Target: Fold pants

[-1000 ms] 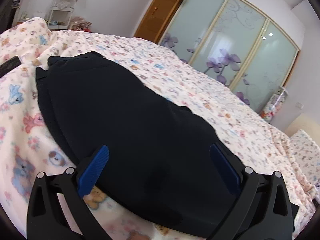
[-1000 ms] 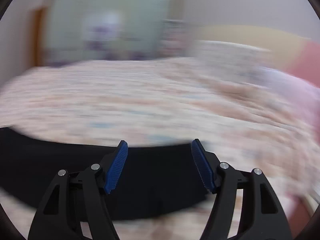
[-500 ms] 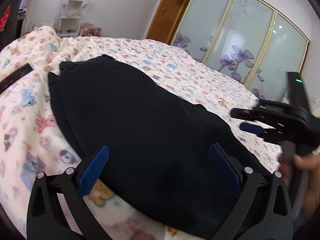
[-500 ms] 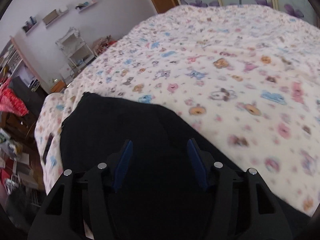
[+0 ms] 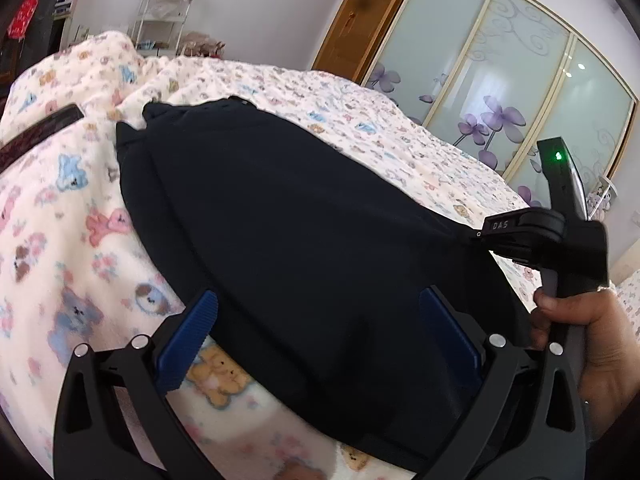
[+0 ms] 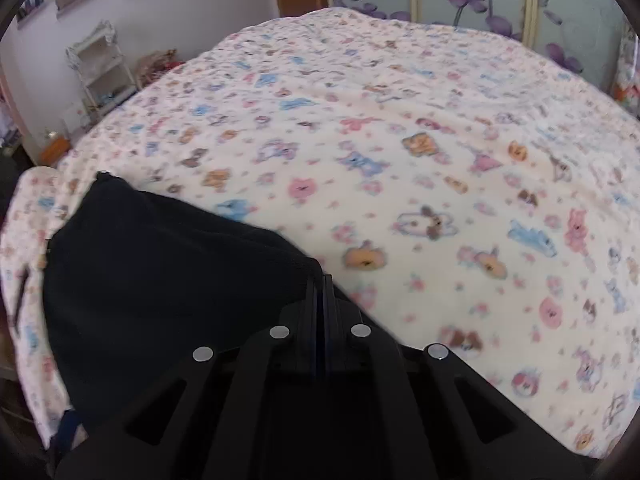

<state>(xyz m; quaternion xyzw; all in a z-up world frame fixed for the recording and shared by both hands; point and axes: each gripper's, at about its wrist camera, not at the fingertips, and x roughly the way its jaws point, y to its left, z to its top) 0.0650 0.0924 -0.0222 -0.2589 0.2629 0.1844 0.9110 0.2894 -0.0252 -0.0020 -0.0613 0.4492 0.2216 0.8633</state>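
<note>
Black pants (image 5: 304, 232) lie lengthwise on a bedspread (image 5: 60, 240) printed with cartoon animals, running from near me to the far left. My left gripper (image 5: 320, 328) hovers open over their near end, one blue pad (image 5: 188, 344) at each side of the cloth. A hand (image 5: 592, 340) holds my right gripper (image 5: 478, 235) at the pants' right edge. In the right wrist view the right gripper (image 6: 320, 280) has its jaws pressed together on the edge of the pants (image 6: 168, 280).
A dark flat strip (image 5: 40, 132) lies on the blanket at the far left. A white shelf unit (image 5: 164, 8) and a wooden door (image 5: 352, 28) stand behind the bed. Glass wardrobe doors with purple flowers (image 5: 500, 80) are at the right. The bedspread (image 6: 440, 160) stretches wide to the right.
The right gripper swung in from the right, came down onto the pants' right edge and shut its jaws there. The left gripper stayed open over the near end.
</note>
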